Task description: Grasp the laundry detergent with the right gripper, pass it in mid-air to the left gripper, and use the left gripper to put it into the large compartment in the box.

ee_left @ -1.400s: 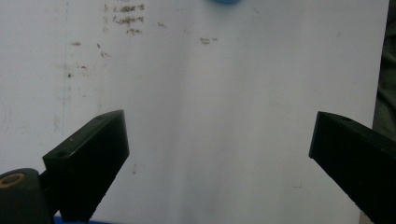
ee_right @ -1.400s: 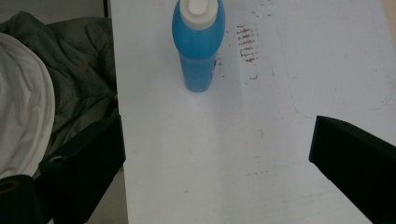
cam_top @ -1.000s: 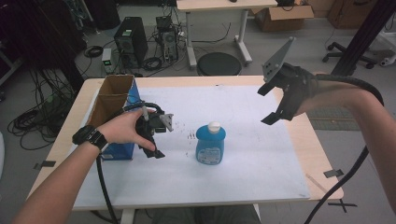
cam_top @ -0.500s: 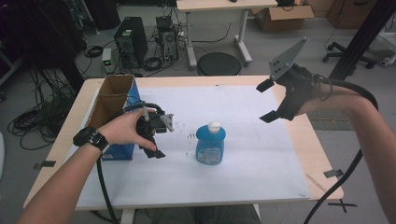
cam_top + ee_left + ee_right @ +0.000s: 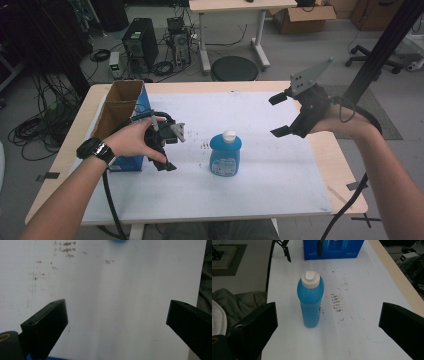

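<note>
A blue bottle [image 5: 225, 152] with a white cap stands upright in the middle of the white mat [image 5: 280, 175]. My right gripper [image 5: 278, 115] hovers open above the mat to the bottle's right, jaws pointing at it. In the right gripper view the bottle [image 5: 310, 297] stands ahead of my right gripper [image 5: 328, 327], beyond the wide-spread jaws and left of centre. My left gripper [image 5: 166, 146] is open low over the mat, between the bottle and an open blue box [image 5: 120, 117]. In the left gripper view, my left gripper [image 5: 117, 322] has bare mat between its jaws and a sliver of the bottle [image 5: 119, 240] at the top edge.
The blue box [image 5: 332, 248] stands at the mat's left side, its top flaps open. Dark smudges [image 5: 205, 146] mark the mat left of the bottle. The wooden table [image 5: 345, 165] shows as a strip around the mat. A round stool [image 5: 234, 69] and computers stand on the floor behind.
My right gripper has shifted slightly left and down, toward the bottle. The left gripper and the bottle have stayed put.
</note>
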